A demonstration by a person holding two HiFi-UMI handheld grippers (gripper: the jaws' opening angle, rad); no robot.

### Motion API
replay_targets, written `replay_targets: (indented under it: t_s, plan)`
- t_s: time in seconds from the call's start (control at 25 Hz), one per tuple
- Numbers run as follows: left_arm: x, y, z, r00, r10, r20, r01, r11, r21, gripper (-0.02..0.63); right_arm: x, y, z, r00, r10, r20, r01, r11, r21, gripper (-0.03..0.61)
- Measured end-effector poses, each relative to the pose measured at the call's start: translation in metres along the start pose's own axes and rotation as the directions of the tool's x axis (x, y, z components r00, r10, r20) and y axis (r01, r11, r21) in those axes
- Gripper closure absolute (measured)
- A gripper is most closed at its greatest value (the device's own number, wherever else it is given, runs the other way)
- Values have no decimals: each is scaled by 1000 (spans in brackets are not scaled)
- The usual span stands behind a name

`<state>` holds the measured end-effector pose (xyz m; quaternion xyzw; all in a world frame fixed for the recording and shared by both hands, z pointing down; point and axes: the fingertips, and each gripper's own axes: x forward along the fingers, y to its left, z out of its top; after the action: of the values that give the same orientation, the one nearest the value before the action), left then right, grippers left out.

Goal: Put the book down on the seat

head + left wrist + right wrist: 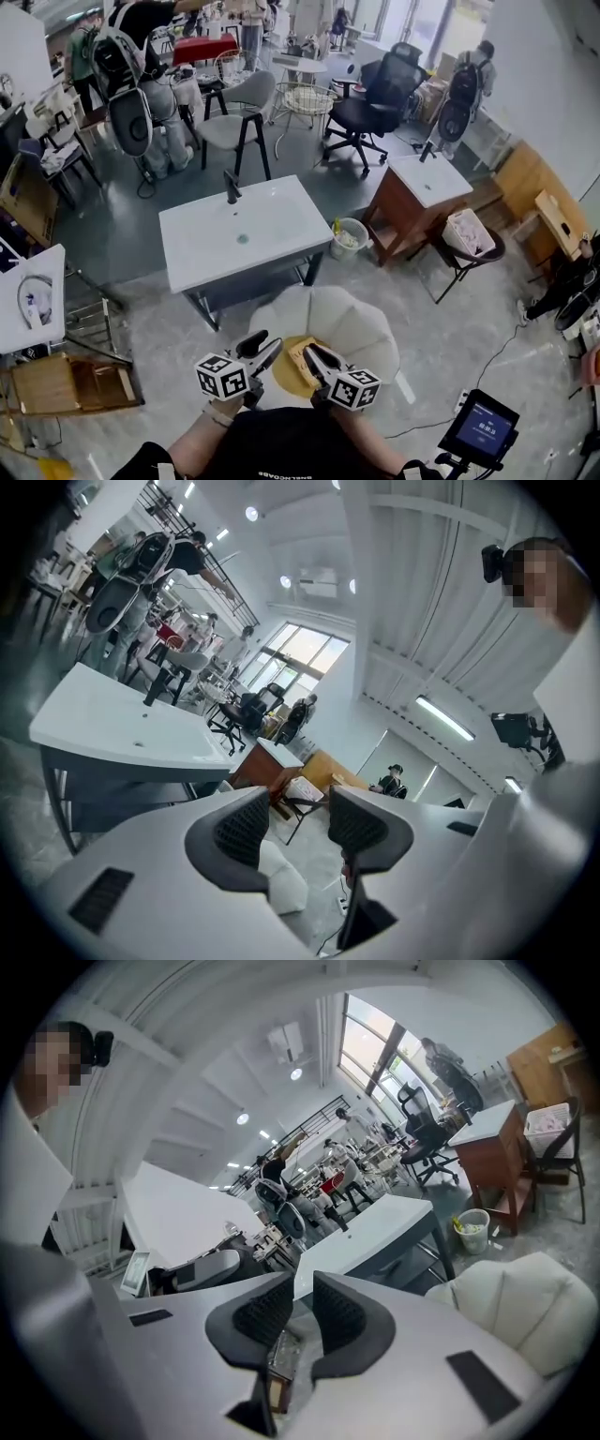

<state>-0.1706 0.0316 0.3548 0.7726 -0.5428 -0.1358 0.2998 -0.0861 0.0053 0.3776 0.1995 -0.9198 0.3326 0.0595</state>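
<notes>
A white shell-backed seat [361,323] with a round yellow pad [285,377] stands just in front of me. Over that pad my right gripper [313,357] is shut on a thin tan book [300,363]. In the right gripper view the book's edge [281,1365] shows low between the nearly closed jaws of the right gripper [302,1312], with the seat [516,1297] off to the right. My left gripper [266,350] hovers beside the book on its left, open and holding nothing. In its own view the left gripper [298,822] has its jaws apart above the seat [281,885].
A white basin counter [239,234] stands beyond the seat, with a small bin [349,237] and a wooden vanity [417,192] to its right. A black chair holding a basket [469,239] is further right. A tablet screen [480,429] and a wooden crate [70,384] flank me.
</notes>
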Motion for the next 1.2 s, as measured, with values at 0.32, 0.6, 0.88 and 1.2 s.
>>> replay_targets:
  t_s: [0.32,0.6,0.88,1.2]
  plan:
    - [-13,2,6,999,23,42,-24,1000,14,402,4,3,15,999,-26,40,31,993,-112,499]
    - [-18,4,1,998,32,45,-32,999,-4,402,8,4,10,1000,2,24,0,997,-74,499]
    - [-17,5,-11,999,30,32,-29,999,-20,402,2,-9,6,999,-26,39,27,999,-37,499]
    - [-17,-4,-17,999,39,5,-39,998,43,402,0,-12,8,999,-28,44,29,999,-16,499]
